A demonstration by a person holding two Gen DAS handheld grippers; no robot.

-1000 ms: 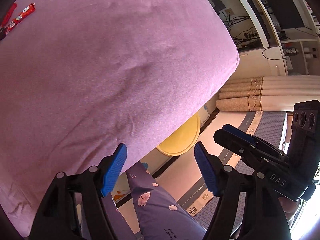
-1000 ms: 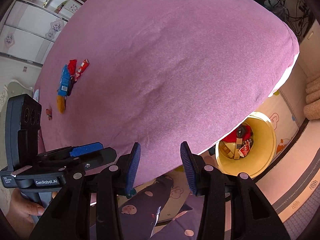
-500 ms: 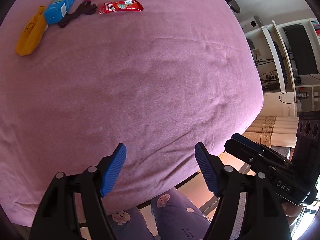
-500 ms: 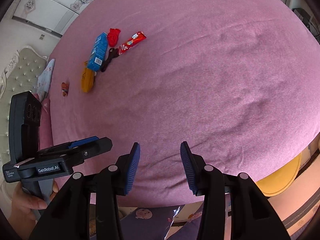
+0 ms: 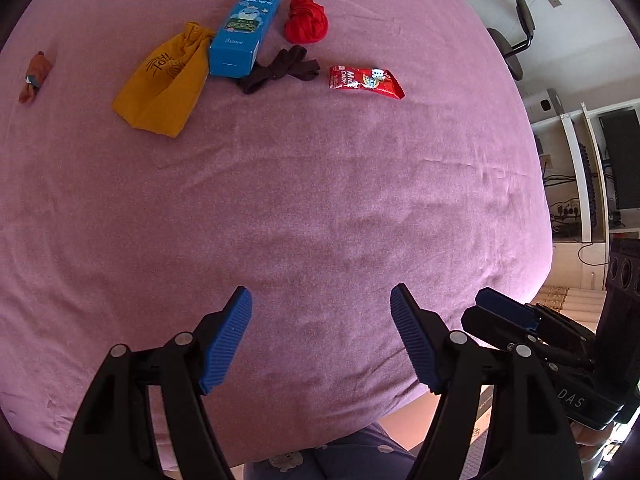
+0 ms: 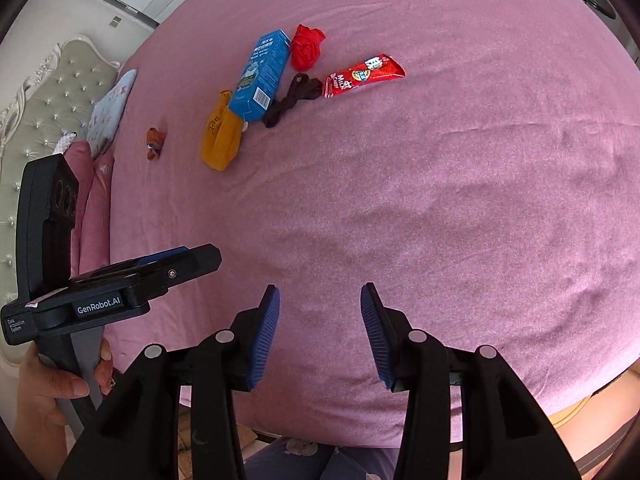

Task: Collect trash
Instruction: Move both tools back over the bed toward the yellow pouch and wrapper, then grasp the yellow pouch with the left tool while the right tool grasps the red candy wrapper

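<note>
In the left wrist view, the left gripper [image 5: 320,336] hangs over the near part of the pink bed [image 5: 320,208] with its jaws wide apart and nothing between them. Far away at the top lie a yellow pouch [image 5: 162,88], a blue box [image 5: 246,30], a red cloth ball [image 5: 307,24], a dark sock [image 5: 280,70] and a red candy wrapper [image 5: 366,81]. A small brown bit [image 5: 35,76] sits far left. In the right wrist view, the right gripper [image 6: 320,334] is also over the near bed, its jaws partly open and holding nothing. The same things lie far off to the upper left, with the candy wrapper the nearest to the right. No bin shows here. All the trash seems still left to pick up.
</note>
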